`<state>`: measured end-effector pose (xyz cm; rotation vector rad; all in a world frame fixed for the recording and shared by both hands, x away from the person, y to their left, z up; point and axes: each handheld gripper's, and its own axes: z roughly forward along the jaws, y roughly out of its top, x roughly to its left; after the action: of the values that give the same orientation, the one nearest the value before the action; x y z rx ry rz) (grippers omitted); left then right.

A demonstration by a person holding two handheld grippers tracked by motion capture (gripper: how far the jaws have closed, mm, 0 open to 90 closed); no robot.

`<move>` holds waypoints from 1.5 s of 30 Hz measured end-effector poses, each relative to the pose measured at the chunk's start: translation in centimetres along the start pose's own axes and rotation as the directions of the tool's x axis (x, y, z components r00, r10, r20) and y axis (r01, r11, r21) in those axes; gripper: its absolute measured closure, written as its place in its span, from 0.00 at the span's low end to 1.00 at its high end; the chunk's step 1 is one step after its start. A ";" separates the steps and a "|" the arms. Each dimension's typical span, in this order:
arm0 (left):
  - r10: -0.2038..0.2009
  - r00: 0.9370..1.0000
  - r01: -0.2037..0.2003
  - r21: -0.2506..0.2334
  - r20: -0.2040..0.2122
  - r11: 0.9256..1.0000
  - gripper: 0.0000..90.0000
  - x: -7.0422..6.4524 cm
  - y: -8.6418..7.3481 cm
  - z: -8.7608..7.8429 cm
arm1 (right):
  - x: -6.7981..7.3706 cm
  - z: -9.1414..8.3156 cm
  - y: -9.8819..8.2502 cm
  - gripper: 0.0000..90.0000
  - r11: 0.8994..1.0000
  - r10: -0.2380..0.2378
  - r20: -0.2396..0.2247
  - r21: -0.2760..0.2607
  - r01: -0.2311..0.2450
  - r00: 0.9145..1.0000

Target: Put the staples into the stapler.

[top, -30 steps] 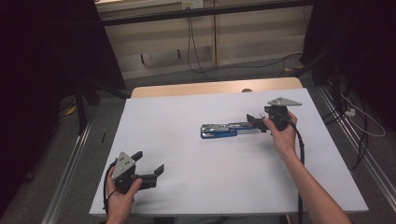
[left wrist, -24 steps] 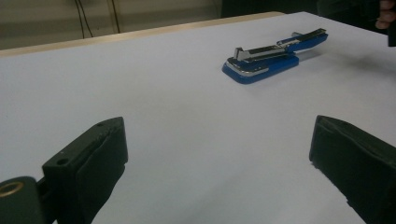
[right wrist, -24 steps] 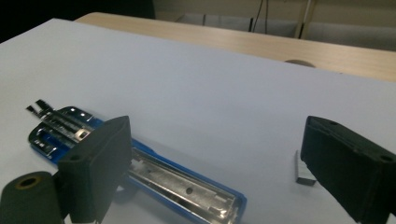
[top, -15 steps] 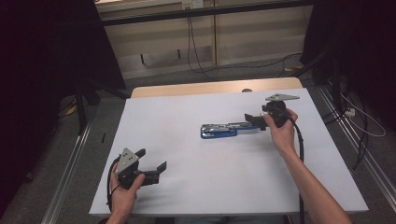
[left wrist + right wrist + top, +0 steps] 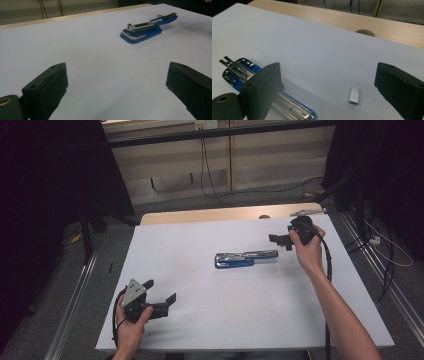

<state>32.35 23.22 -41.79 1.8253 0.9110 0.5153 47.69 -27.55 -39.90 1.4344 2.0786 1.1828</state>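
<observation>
A blue and chrome stapler (image 5: pixel 245 258) lies swung open flat in the middle of the white sheet (image 5: pixel 210 320). My right gripper (image 5: pixel 280 241) hovers just past its right end, held in a hand. Its jaws have just been opening and stand wide with nothing gripped. In the right gripper view (image 5: pixel 328 85) the stapler (image 5: pixel 294 107) sits at lower left, and a short strip of staples (image 5: pixel 355 95) lies on the sheet between the jaws. My left gripper (image 5: pixel 161 290) rests open near the front left. Its own view (image 5: pixel 117 82) shows the stapler (image 5: pixel 147 26) far ahead.
The white sheet covers a wooden table (image 5: pixel 200 215), bare along the far edge, with a round cable hole (image 5: pixel 365 32) there. Metal rails and cables run along the floor on both sides. A black cable trails from the right gripper down the forearm.
My right gripper has drawn back to the right and risen off the stapler's end. The stapler and the left gripper have kept their places.
</observation>
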 end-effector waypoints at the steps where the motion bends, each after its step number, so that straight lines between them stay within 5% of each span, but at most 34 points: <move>1: -0.002 1.000 0.002 0.001 0.003 1.000 0.05 0.0 0.0 0.0 | -0.2 0.1 0.2 0.06 1.000 -0.005 -0.002 0.016 0.005 1.000; 12: 0.021 0.999 -0.021 0.019 0.027 1.000 0.05 -0.5 0.0 0.5 | -1.1 1.6 1.1 0.15 0.994 -0.043 0.023 0.099 0.040 0.999; 18: 0.009 1.000 -0.009 0.017 0.024 1.000 0.05 -0.3 -0.1 0.4 | -1.2 2.6 0.8 0.26 0.986 -0.041 -0.004 0.160 0.041 0.999; 24: 0.006 1.000 -0.007 0.019 0.015 1.000 0.05 -0.2 0.0 0.5 | -1.8 3.4 1.6 0.31 0.967 -0.059 -0.004 0.248 0.058 0.998; 34: 0.006 1.000 -0.006 0.010 0.014 1.000 0.05 -0.1 0.0 0.2 | -2.8 4.3 0.5 0.50 0.939 -0.028 0.025 0.345 0.018 0.999; 45: 0.007 1.000 -0.007 0.012 0.013 1.000 0.05 -0.2 0.0 0.4 | -3.8 4.3 -0.1 0.69 0.930 -0.035 0.025 0.366 0.023 0.999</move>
<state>32.46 22.80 -41.94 1.8419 0.9008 0.5025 52.21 -29.05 -43.14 1.5575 2.3802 0.7805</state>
